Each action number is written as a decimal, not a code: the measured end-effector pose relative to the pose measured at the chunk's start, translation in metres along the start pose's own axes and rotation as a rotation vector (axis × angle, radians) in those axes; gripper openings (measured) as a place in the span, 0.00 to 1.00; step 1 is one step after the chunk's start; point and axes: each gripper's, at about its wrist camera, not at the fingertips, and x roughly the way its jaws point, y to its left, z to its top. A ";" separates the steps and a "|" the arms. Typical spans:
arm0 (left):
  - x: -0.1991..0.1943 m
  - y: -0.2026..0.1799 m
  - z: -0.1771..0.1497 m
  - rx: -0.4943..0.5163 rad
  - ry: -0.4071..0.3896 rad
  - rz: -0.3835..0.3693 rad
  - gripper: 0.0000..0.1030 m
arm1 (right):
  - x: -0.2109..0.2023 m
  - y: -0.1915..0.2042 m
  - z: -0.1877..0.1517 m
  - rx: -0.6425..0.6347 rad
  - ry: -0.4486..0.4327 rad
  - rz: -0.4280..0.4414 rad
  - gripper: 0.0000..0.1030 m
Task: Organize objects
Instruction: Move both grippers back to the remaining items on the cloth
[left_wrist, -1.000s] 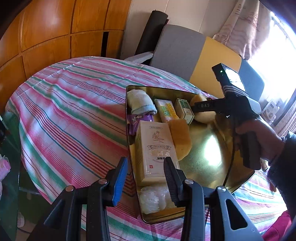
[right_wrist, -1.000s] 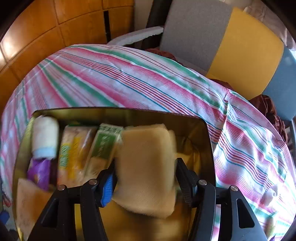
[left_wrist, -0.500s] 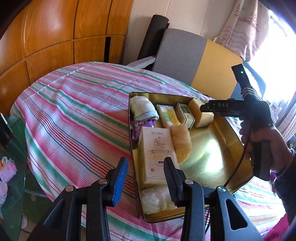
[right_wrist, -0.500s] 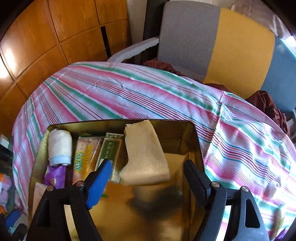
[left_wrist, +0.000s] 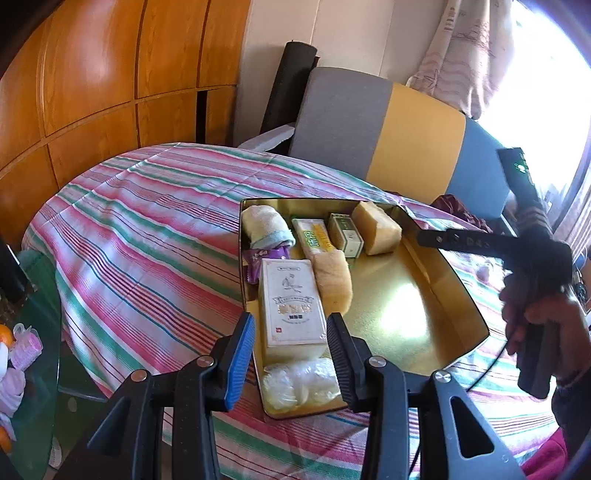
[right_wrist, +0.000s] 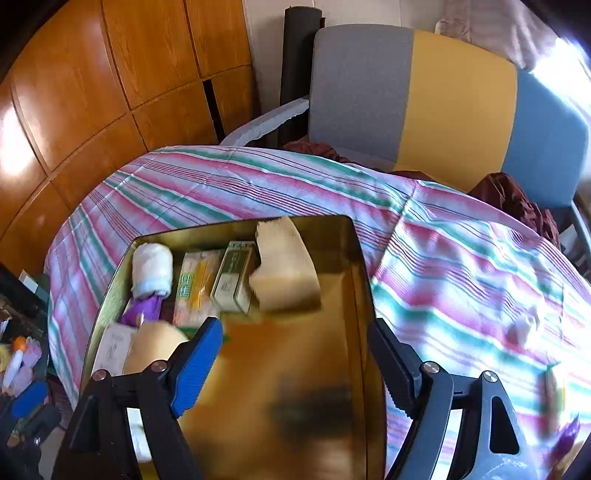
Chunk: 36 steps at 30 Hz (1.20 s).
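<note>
While the gold tray sits on the striped cloth | tray's left: rolled towel, purple packet, cream box, plastic bag | left gripper jaws apart, empty, near edge | centre: snack pack, green box, sponge along far wall | right gripper wide, empty, above the tray's bare right side

A folded yellow cloth lies flat in the gold tray, touching a green box.
</note>
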 end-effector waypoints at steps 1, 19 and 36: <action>-0.001 -0.002 0.000 0.005 0.000 -0.002 0.39 | -0.005 -0.002 -0.005 0.003 -0.004 0.001 0.79; 0.000 -0.073 -0.012 0.172 0.027 -0.097 0.39 | -0.091 -0.155 -0.109 0.256 -0.003 -0.190 0.81; 0.029 -0.210 0.021 0.355 0.101 -0.297 0.39 | -0.182 -0.342 -0.201 0.931 -0.232 -0.511 0.81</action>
